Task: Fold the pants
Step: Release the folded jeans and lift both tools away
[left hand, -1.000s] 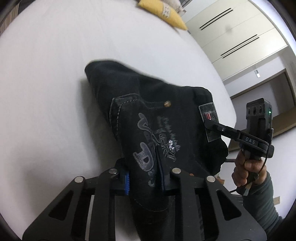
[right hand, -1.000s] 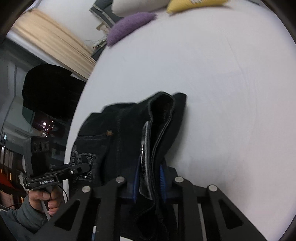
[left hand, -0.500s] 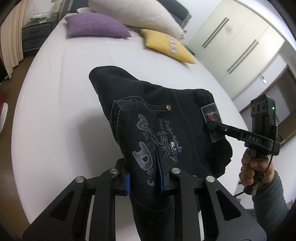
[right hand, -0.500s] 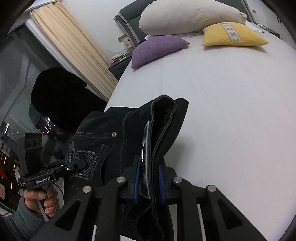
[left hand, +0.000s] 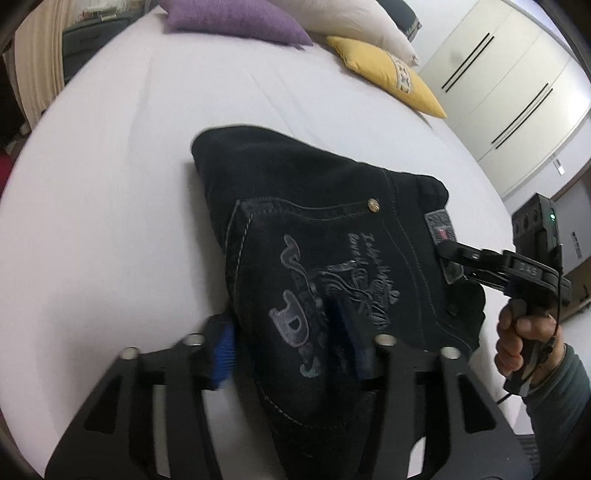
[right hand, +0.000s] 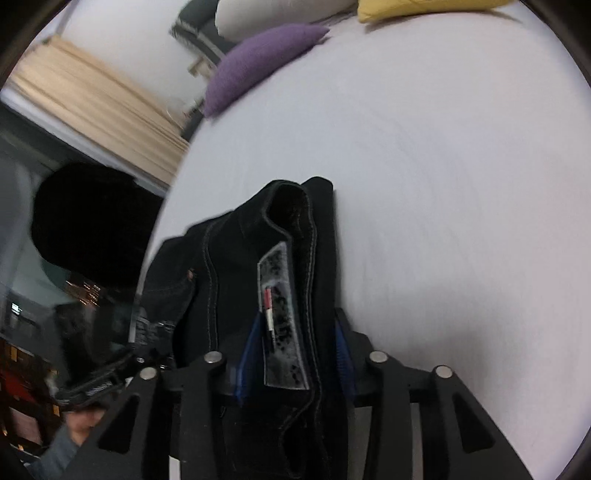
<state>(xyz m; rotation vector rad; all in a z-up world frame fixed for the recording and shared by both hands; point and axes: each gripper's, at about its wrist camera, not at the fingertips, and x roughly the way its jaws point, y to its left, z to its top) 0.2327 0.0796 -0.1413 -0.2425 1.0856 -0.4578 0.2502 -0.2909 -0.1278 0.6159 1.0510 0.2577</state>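
A: What fills your two views?

B: The white bed [left hand: 110,184] takes most of both frames. At the top of your left-wrist view sit a purple pillow [left hand: 236,16] at centre, a pale pillow [left hand: 351,22] to its right, and a yellow pillow [left hand: 391,77] at upper right, with the wardrobe doors [left hand: 509,85] beyond at the far right.

A: And the pants?

B: The black pants [left hand: 332,240] lie bunched on the bed at the middle of the frame, back pocket with its grey print facing up. In your right-wrist view their waistband edge [right hand: 295,229] stands up at centre, the grey label [right hand: 280,317] running down it.

A: My left gripper?

B: Your left gripper [left hand: 291,350], at the bottom, is opening. The cloth lies between the blue pads [left hand: 223,350], and the left pad stands clear of it.

A: The right one?

B: Your right gripper [right hand: 295,365] is opening too, with the waistband between its pads [right hand: 247,354]. In the left-wrist view its fingers reach the label at right, your hand [left hand: 524,339] on the handle below.
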